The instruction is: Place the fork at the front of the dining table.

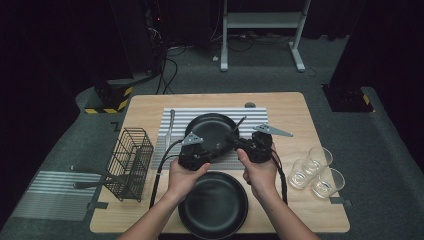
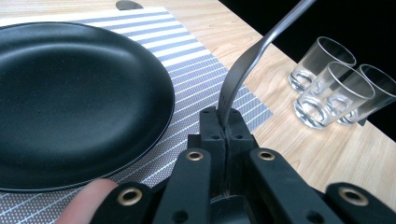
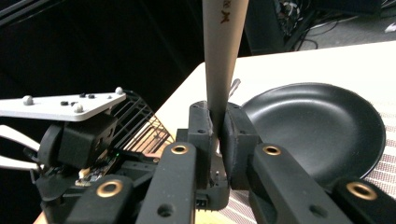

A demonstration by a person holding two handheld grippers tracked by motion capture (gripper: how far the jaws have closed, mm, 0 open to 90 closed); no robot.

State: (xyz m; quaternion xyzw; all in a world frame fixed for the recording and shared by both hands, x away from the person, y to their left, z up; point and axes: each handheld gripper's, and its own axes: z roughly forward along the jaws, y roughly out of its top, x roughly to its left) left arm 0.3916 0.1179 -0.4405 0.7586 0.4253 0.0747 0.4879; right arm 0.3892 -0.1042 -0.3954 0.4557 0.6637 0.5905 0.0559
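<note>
The left gripper has its jaws pinched on the tine end of a fork, whose tines are buried between the pads and whose handle runs out of the top of the left gripper view; the right gripper clamps a flat metal utensil, its upper end cut off by the frame, so what kind it is cannot be told; in the high view both grippers hang over the striped mat beside the far black plate, their tips hard to make out against it; three glasses stand near the table's right edge.
</note>
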